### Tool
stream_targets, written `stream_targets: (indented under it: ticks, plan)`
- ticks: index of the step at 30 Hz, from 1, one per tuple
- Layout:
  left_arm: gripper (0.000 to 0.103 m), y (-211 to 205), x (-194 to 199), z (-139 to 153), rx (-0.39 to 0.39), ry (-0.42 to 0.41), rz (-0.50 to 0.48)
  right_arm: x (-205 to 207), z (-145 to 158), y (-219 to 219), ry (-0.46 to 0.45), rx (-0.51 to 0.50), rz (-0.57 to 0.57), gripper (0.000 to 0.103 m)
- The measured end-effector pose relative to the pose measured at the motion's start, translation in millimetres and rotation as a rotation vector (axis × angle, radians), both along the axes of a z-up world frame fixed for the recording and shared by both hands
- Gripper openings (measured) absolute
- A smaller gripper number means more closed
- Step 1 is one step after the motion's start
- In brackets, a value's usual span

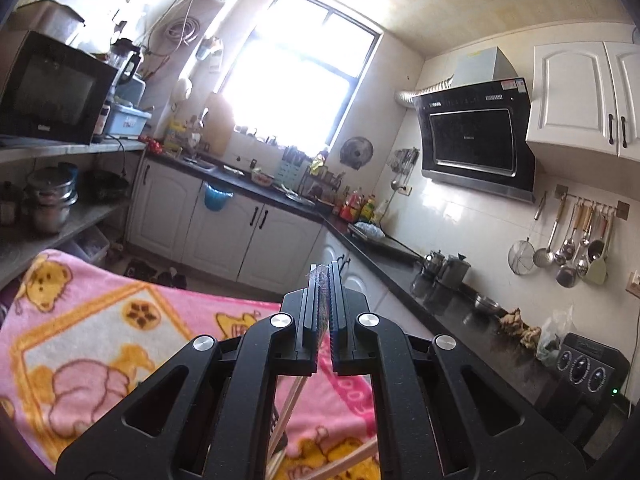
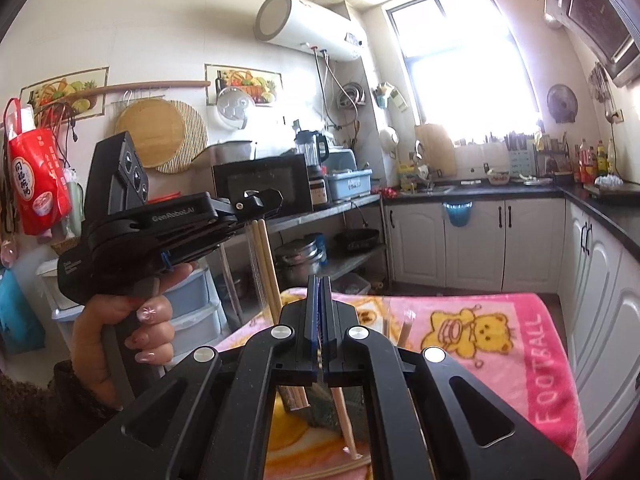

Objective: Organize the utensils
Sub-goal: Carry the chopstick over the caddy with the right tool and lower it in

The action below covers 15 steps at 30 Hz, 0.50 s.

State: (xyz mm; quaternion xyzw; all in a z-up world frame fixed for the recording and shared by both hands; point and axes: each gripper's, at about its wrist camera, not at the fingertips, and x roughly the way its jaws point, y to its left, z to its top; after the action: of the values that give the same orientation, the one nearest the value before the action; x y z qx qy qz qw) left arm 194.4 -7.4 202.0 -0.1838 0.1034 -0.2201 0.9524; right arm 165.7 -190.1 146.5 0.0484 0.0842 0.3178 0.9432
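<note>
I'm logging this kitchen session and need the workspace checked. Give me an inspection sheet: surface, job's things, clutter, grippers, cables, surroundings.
Surface: pink bear-print blanket covers the work surface.
Job's things: wooden chopsticks in a clear plastic wrapper hang from the left gripper; more chopsticks lie below the right gripper.
Clutter: nothing seen on the bare blanket.
Grippers: left shut on the wrapper; right shut on a thin strip, what it is unclear. A hand holds the left one.
Cables: black cord below the microwave.
Surroundings: window, range hood, hanging ladles, water heater.
</note>
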Motion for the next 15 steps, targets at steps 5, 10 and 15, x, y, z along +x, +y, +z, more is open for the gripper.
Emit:
stream_targets:
  ticks: [5, 10, 15]
  plan:
    - [0.002, 5, 8, 14, 0.002, -0.021, 0.029, 9, 14, 1, -0.024, 0.022, 0.004, 0.001]
    - [0.002, 14, 13, 20, -0.017, -0.041, 0.059, 18, 25, 0, -0.040, 0.046, 0.006, 0.001]
    - [0.002, 19, 22, 24, -0.024, -0.052, 0.095, 31, 37, 2, -0.064, 0.053, -0.001, 0.001]
